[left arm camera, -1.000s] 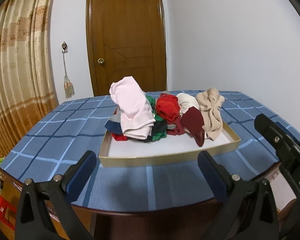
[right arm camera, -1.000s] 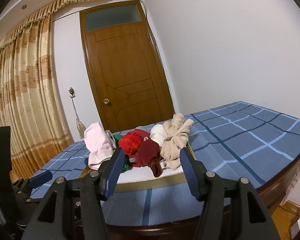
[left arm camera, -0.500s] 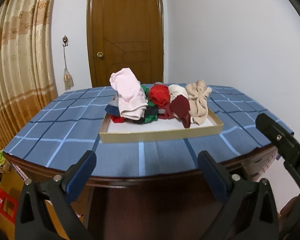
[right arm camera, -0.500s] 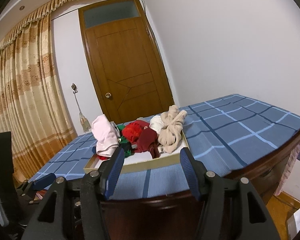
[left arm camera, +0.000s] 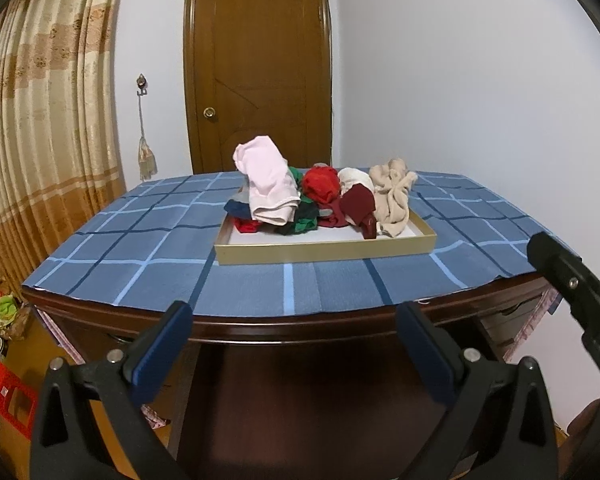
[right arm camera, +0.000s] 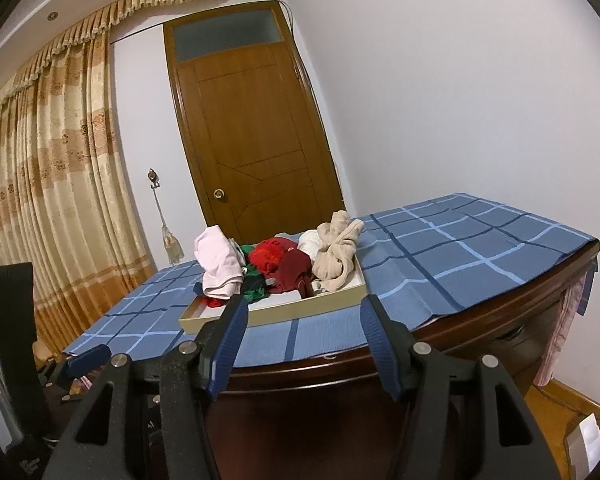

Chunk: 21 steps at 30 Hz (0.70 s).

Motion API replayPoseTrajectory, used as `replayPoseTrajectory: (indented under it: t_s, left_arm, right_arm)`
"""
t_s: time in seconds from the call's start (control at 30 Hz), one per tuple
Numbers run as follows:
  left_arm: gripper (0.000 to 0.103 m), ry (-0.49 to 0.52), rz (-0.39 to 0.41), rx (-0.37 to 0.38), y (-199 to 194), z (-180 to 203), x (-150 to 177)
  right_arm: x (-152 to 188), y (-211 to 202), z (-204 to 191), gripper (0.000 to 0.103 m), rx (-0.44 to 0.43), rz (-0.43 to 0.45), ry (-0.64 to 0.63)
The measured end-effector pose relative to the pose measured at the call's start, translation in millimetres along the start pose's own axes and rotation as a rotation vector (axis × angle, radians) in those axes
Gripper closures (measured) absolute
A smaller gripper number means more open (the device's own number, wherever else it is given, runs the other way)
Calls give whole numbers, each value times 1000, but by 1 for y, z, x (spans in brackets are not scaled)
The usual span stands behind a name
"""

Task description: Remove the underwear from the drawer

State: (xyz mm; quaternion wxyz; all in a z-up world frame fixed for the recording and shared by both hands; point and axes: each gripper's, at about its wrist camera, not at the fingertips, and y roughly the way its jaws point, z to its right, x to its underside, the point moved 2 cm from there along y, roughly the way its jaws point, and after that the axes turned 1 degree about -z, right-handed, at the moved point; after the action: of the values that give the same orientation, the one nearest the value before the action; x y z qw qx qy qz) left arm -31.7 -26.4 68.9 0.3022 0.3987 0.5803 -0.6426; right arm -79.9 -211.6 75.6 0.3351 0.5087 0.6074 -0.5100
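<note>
This is a room in a home: a panelled wooden door [right arm camera: 252,144], long patterned curtains [right arm camera: 48,200], and a checked blue cloth [left arm camera: 148,256] over a dark wooden surface [left arm camera: 300,330].

A: What changed?
B: Both grippers, left gripper [left arm camera: 294,350] and right gripper [right arm camera: 302,344], backed away from the table [left arm camera: 260,330]; they were over its near edge, now they're off it.
A: Drawer [left arm camera: 324,249]?
B: Farther from both.
</note>
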Motion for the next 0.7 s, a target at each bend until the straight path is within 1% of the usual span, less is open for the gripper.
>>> replayPoseTrajectory:
  t_s: [0.17, 0.27, 0.7]
  left_arm:
    - [0, 9, 7, 6, -6, 1, 1]
    - [0, 6, 19, 5, -10, 1, -1]
    - [0, 20, 41, 5, -23, 5, -3]
  right_arm:
    - [3, -9, -3, 39, -8, 6, 4]
    - [0, -14, -4, 38, -9, 25, 5]
    - [-4, -20, -7, 37, -17, 42, 0]
